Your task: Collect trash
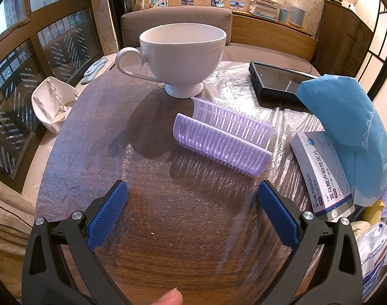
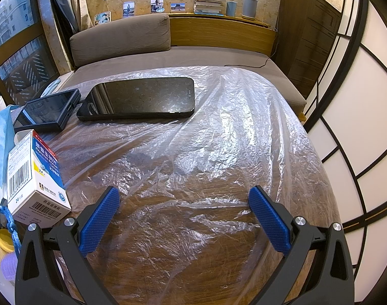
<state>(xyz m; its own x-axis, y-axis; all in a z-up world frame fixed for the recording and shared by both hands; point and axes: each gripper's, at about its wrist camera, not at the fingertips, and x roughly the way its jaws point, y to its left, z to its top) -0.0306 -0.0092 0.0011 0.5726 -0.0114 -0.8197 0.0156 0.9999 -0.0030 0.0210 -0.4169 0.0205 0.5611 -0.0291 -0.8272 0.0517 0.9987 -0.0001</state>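
Clear crinkled plastic film (image 2: 219,132) covers the round wooden tabletop (image 1: 147,228), and every item lies on top of it.

Left wrist view: the left tool (image 1: 192,211) hangs just above the tabletop with its blue pads spread wide apart and nothing between them. A fingertip (image 1: 171,298) shows at the lower edge. Ahead of the pads lie two lilac hair rollers (image 1: 222,137), side by side and touching, each a ribbed half-shell. Beyond them stands a white footed cup (image 1: 183,58), upright, handle toward the left. Right of the rollers lies a grey-and-purple medicine box (image 1: 323,175), partly covered by a blue paper bag (image 1: 346,127). A small black device (image 1: 277,81) with a dark screen lies behind the bag. A crumpled white paper bag (image 1: 52,101) sits off the left rim of the tabletop, on the bench.

Right wrist view: the right tool (image 2: 184,216) likewise has its blue pads wide apart, holding nothing, above bare film. A white medicine carton (image 2: 35,178) with barcodes stands at the left, just beside the left pad. A black phone (image 2: 142,99) lies flat, screen up, farther ahead, with the small black device just beside it on the left.
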